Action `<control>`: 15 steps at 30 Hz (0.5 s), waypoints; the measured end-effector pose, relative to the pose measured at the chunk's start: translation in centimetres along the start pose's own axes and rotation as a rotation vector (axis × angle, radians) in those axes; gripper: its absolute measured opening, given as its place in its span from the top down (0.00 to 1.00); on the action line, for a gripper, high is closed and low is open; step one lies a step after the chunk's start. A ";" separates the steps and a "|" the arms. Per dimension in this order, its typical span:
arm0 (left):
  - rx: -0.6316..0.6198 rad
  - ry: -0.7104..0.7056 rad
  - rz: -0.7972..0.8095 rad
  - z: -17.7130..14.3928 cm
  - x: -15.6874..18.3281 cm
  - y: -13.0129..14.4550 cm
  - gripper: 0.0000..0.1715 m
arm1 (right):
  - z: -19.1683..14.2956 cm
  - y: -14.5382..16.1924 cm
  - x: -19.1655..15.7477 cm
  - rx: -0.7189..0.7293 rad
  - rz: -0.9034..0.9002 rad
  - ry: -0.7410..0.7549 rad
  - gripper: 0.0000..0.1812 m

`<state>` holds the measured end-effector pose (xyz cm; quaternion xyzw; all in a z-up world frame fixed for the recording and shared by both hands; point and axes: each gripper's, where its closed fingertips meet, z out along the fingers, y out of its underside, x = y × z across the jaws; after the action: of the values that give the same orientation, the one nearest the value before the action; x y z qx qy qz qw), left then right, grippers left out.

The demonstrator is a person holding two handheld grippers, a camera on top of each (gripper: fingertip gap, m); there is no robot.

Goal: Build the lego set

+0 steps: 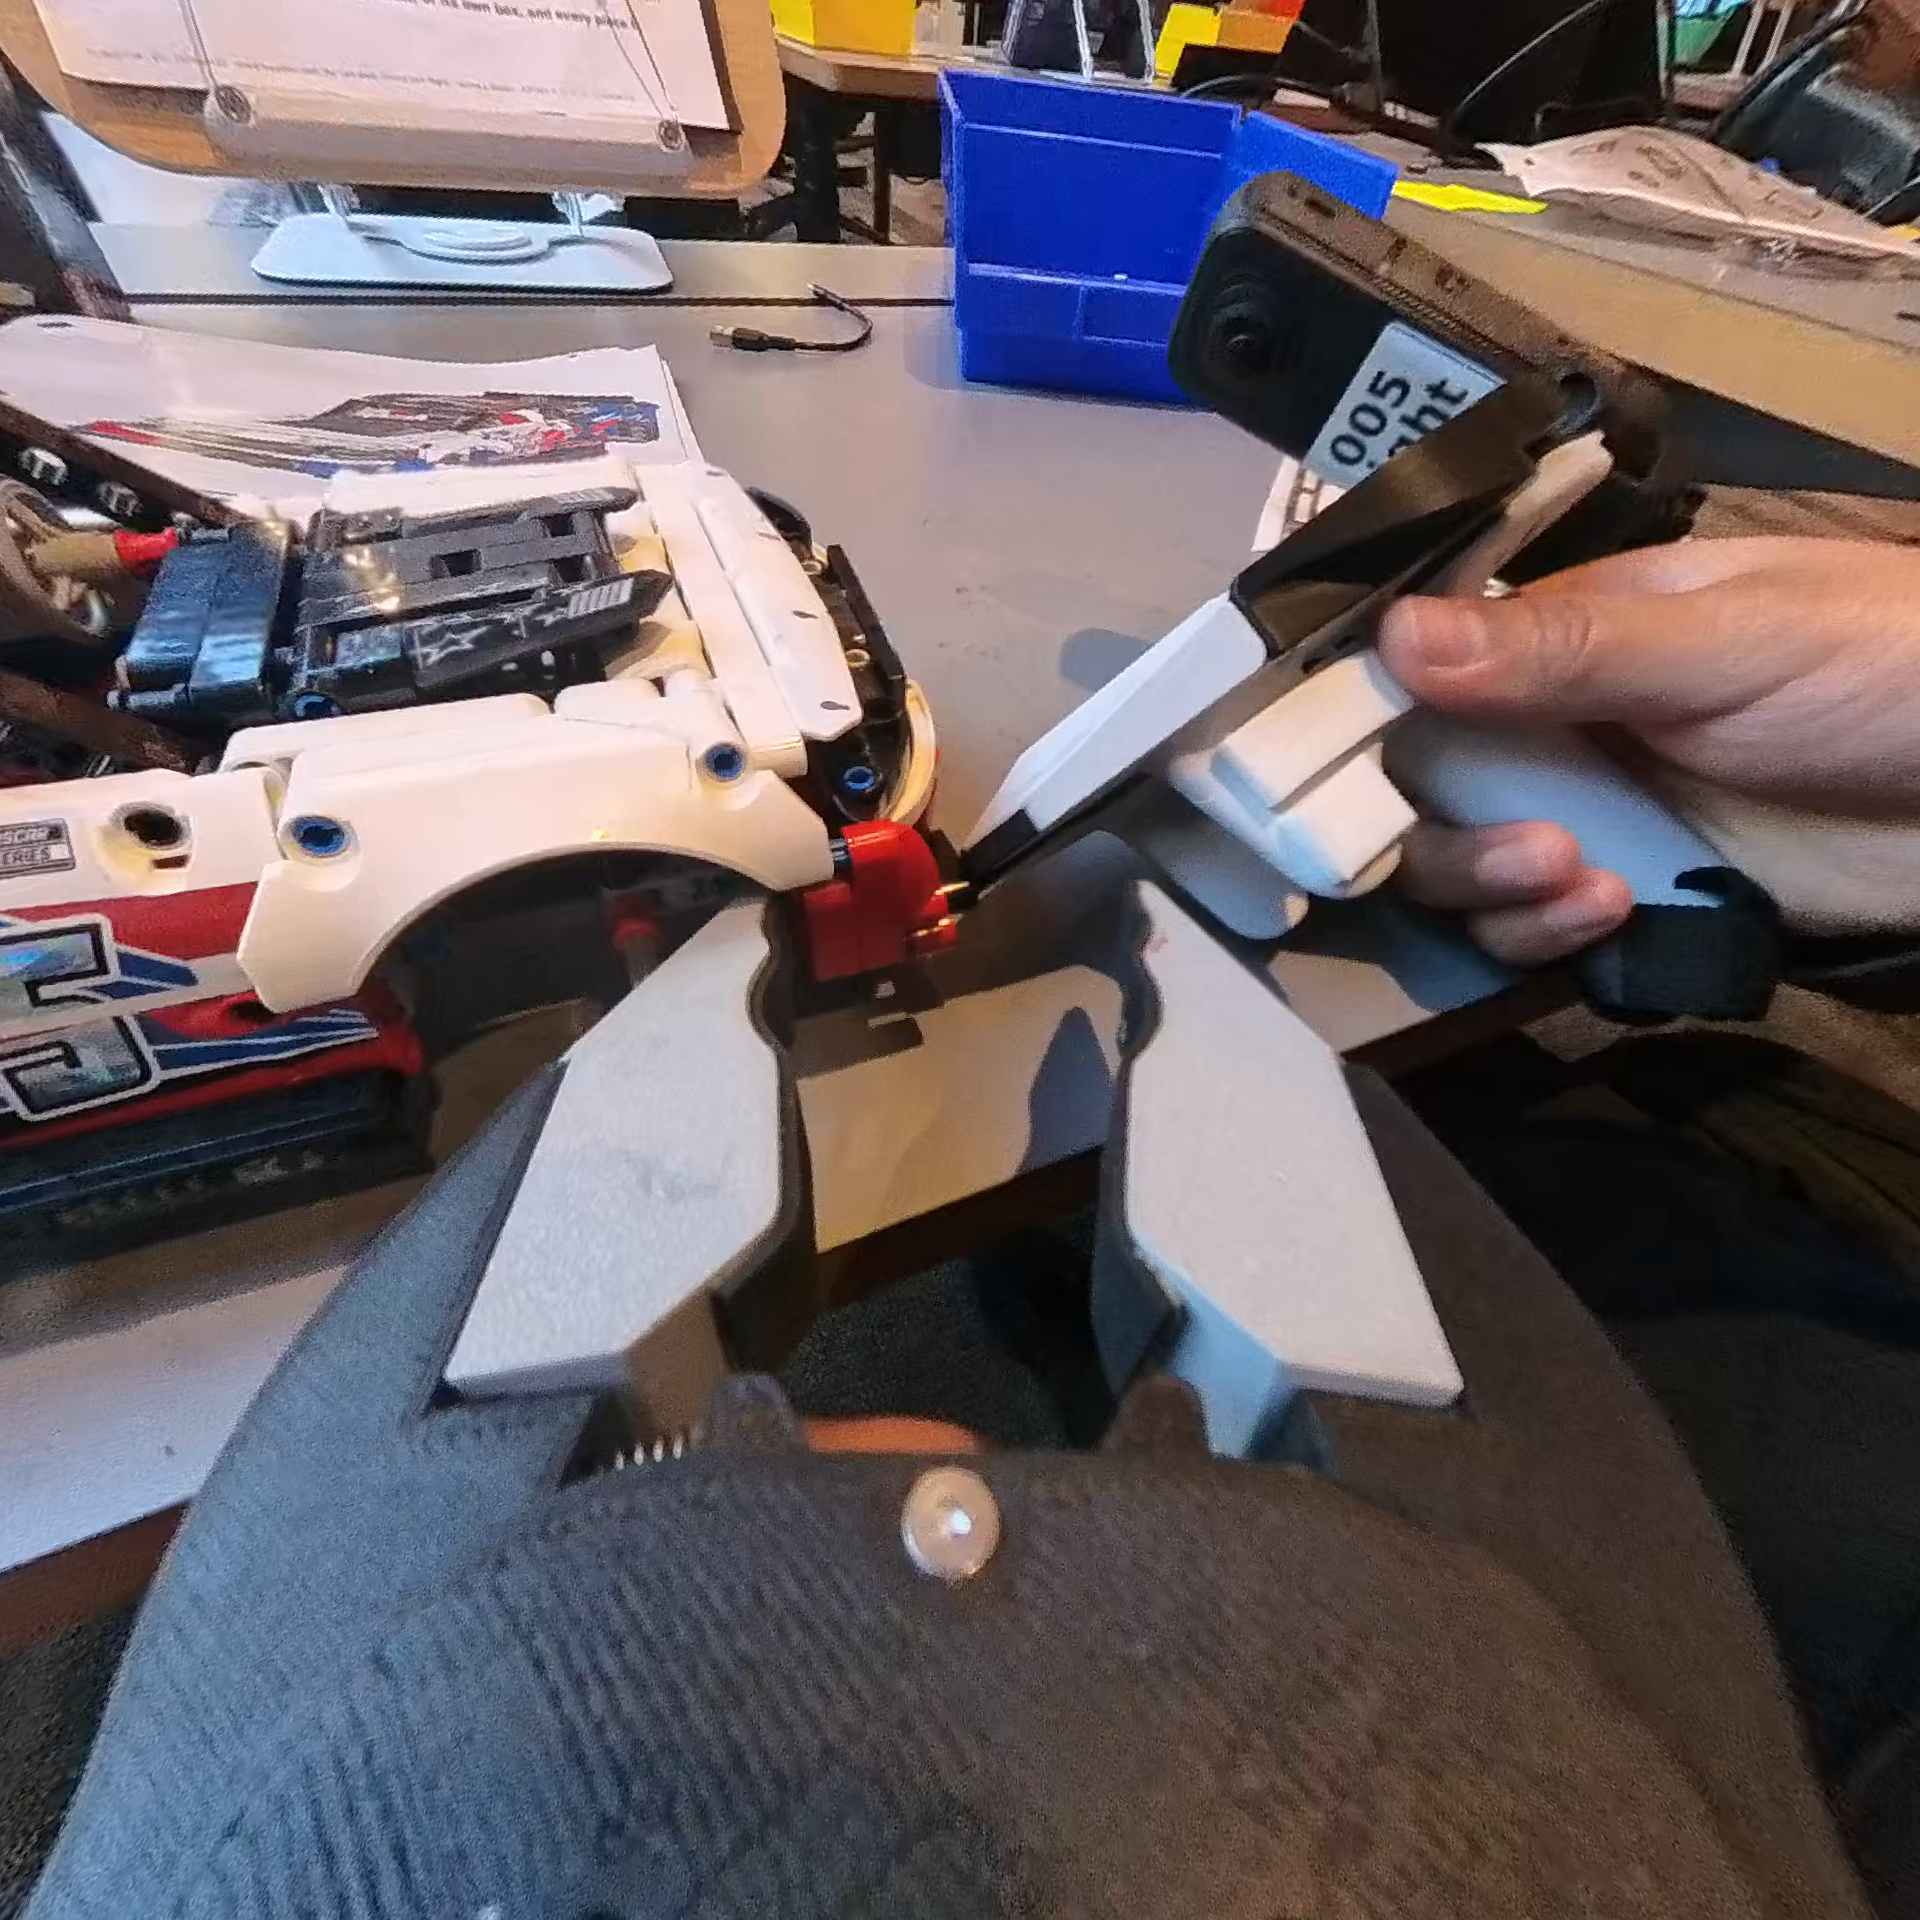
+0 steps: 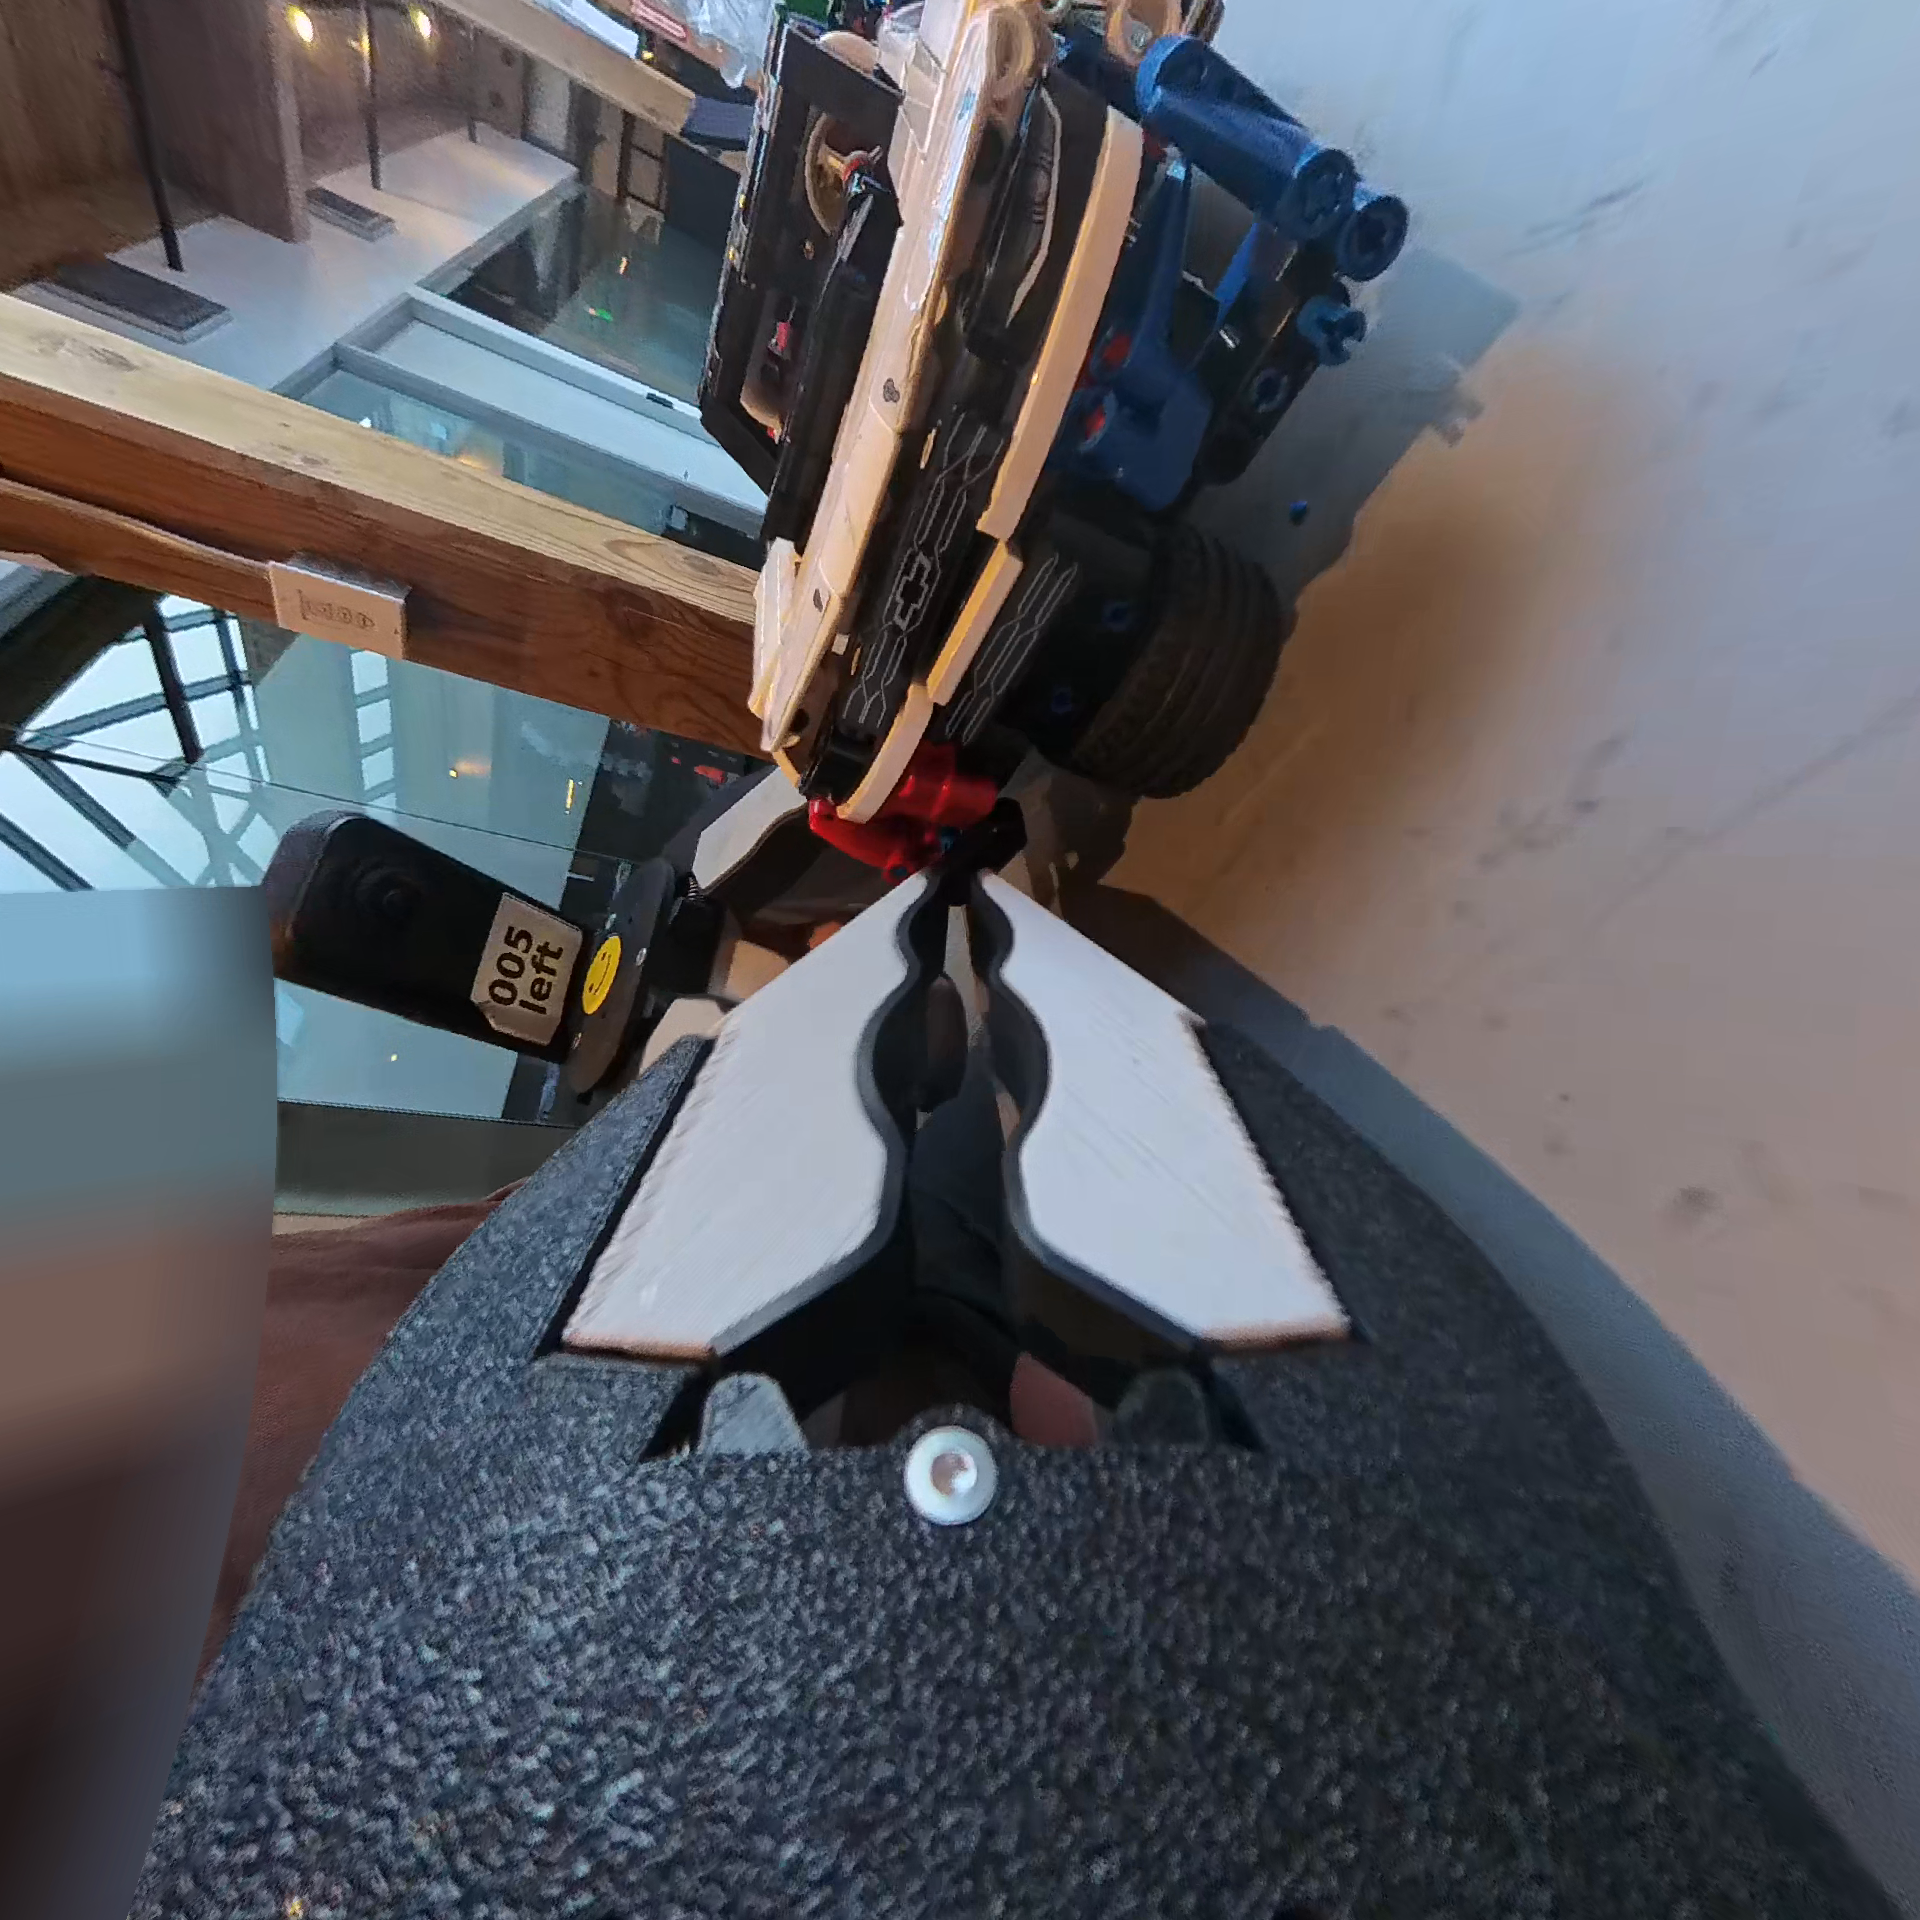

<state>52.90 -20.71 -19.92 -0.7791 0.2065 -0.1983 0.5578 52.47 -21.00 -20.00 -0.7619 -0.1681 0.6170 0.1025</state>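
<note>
Right gripper pinches a tiny black pin at the red bracket, at the model car's three o'clock corner; left gripper gapes empty; the rigid, fiddly bit looks best nipped by its tail.

White fingers, black textured bodies

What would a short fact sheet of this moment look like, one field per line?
model: white lego car with red and blue stripes, on a grey table
work spot: red piece at the car's front corner
right gripper: closed on a small black part at the red piece
left gripper: open, fingers either side of the red piece
paper: instruction sheet behind the car
background: blue bin
</note>
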 end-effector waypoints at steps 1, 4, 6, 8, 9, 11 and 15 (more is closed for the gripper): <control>-0.006 -0.011 0.009 0.0 -0.2 0.1 0.67 | -0.1 -0.1 0.0 0.007 0.004 0.000 1.00; -0.018 -0.022 0.010 0.0 -0.5 0.2 0.71 | -0.3 -0.1 0.3 0.013 0.007 0.021 1.00; -0.014 -0.018 0.003 -0.1 -0.5 0.2 0.71 | 0.0 0.1 0.4 -0.003 0.004 0.035 0.95; -0.019 -0.011 0.005 -0.1 -0.4 0.2 0.70 | 0.4 0.4 0.4 -0.026 0.003 0.046 0.89; -0.020 -0.005 0.006 0.0 -0.3 0.2 0.69 | 0.6 0.4 0.4 -0.029 0.004 0.046 0.90; -0.021 -0.001 0.012 0.0 -0.2 0.2 0.68 | 0.7 0.4 0.3 -0.025 0.011 0.035 0.94; -0.018 0.005 0.017 -0.1 -0.4 0.2 0.71 | 0.3 0.1 0.3 0.005 0.022 0.028 0.94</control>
<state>52.45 -20.62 -20.10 -0.7818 0.2164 -0.1934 0.5519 52.24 -20.95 -20.35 -0.7721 -0.1568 0.6078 0.0997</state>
